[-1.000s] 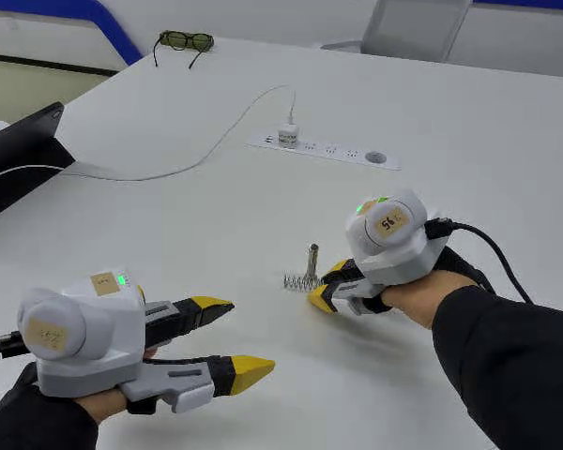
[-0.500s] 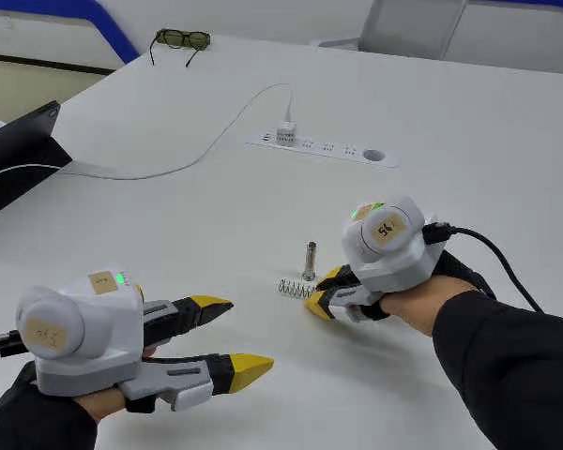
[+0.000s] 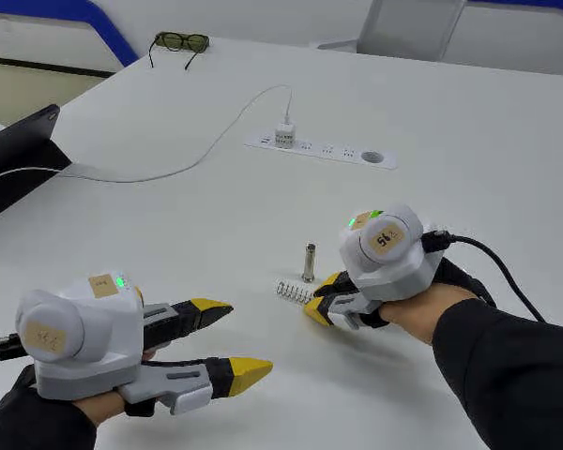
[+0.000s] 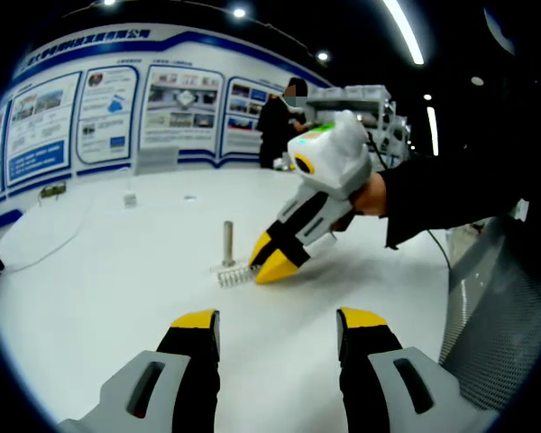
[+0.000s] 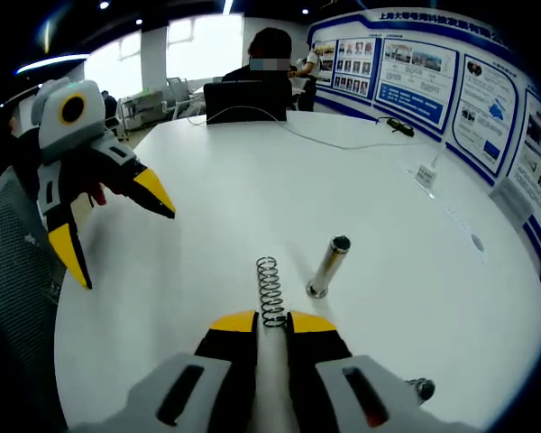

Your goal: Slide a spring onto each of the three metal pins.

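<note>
Left gripper (image 3: 247, 337) nearest: jaws wide apart, nothing held, low over the white table (image 3: 169, 225). Beyond it, right gripper (image 3: 316, 302): jaws pinched onto one end of the spring (image 3: 293, 292), which sticks out roughly level. Metal pin (image 3: 309, 262) stands upright just behind the spring. Power strip (image 3: 319, 149) farther back.

One spring (image 3: 296, 292) and one upright metal pin (image 3: 309, 262) are on the worktop (image 3: 450, 122). There are two grippers, the left gripper (image 3: 248, 337) and the right gripper (image 3: 319, 298), with four yellow-tipped fingers (image 3: 249, 368) in all. Farther back are one power strip (image 3: 328, 149), one plug (image 3: 284, 136), one cable (image 3: 197, 157), one pair of glasses (image 3: 180, 41), one dark tablet (image 3: 14, 150) and one chair (image 3: 418, 28).
</note>
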`<state>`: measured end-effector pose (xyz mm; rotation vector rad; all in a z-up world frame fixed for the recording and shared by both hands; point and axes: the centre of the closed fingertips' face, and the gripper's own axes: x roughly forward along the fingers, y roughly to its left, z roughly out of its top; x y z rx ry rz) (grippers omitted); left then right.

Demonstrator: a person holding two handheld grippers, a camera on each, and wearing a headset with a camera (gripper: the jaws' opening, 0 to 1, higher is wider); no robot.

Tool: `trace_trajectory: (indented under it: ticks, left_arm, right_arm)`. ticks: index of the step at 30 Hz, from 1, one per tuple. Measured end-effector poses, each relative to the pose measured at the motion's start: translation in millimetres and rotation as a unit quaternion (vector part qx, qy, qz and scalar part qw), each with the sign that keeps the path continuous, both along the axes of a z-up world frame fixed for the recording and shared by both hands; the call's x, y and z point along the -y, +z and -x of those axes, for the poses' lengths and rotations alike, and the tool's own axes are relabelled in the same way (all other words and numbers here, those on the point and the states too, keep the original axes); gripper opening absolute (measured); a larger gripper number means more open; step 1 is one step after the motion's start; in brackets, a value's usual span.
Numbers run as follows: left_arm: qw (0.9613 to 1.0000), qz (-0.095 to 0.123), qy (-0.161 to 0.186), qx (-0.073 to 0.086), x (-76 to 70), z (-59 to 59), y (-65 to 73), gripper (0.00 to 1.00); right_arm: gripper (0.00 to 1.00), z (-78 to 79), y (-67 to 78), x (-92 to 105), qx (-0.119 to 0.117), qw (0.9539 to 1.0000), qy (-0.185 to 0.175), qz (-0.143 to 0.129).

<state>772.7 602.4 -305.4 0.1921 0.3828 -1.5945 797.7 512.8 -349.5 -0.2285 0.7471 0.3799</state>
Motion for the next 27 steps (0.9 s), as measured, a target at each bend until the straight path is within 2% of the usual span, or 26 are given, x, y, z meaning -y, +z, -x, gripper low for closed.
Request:
trace_trajectory:
  ticks: [11, 19, 27]
  left_arm:
    - [1.0, -0.002, -0.002, -0.001, -0.2, 1.5, -0.9, 0.53]
    - [1.0, 0.0, -0.003, -0.001, 0.2, 2.3, -0.1, 0.53]
    - [1.0, 0.001, -0.003, -0.002, 0.4, 2.2, -0.2, 0.53]
  right_arm:
    - [0.12, 1.5, 1.8, 0.5, 0.006, 1.0, 0.0, 0.005]
    - [0.12, 2.7, 10.8, -2.6, 0.013, 0.9999, 0.005, 0.008]
    - [0.12, 1.4, 19.2, -5.9, 0.022, 0.9991, 0.02, 0.031]
